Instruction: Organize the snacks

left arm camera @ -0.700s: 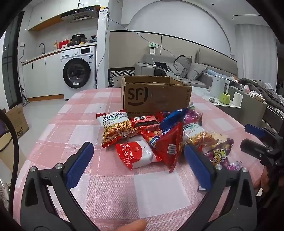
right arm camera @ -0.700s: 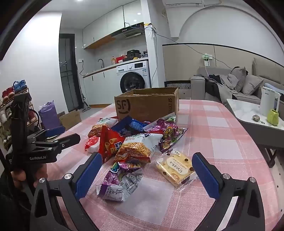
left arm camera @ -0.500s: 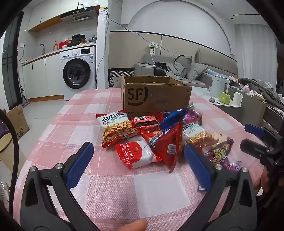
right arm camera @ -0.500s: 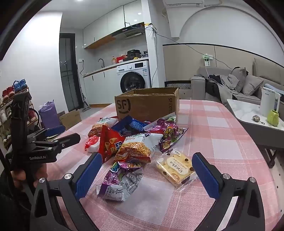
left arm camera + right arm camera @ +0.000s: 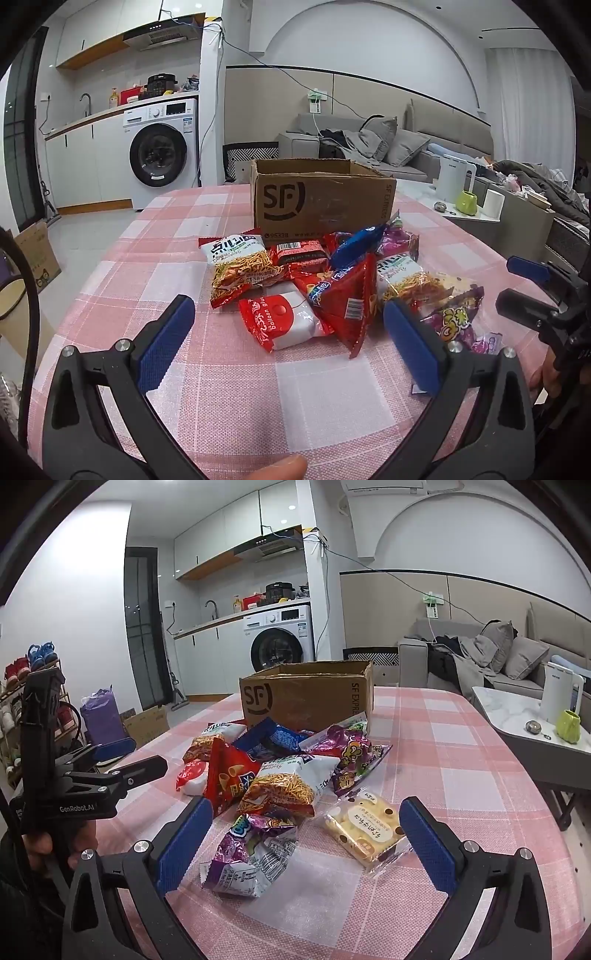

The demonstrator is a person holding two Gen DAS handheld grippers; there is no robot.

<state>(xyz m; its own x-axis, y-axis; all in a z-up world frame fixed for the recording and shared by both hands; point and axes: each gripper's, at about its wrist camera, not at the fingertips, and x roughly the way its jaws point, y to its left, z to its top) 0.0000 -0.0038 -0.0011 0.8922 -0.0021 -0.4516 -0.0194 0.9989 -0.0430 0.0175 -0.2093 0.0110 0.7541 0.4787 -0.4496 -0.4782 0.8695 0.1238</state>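
A pile of snack packets (image 5: 314, 280) lies on the pink checked tablecloth in front of an open cardboard box (image 5: 321, 199) marked SF. My left gripper (image 5: 288, 339) is open and empty, just short of a red and white packet (image 5: 284, 321). My right gripper (image 5: 303, 834) is open and empty, its pads on either side of a purple packet (image 5: 251, 853) and a yellow biscuit packet (image 5: 365, 830). The box also shows in the right wrist view (image 5: 306, 698). Each gripper shows in the other's view, the right one (image 5: 535, 291) and the left one (image 5: 122, 760).
The table (image 5: 325, 398) has a rounded edge near me. A white side table with a kettle (image 5: 557, 698) and a green cup (image 5: 569, 725) stands to the right. A sofa, a washing machine (image 5: 280, 638) and a shoe rack stand beyond.
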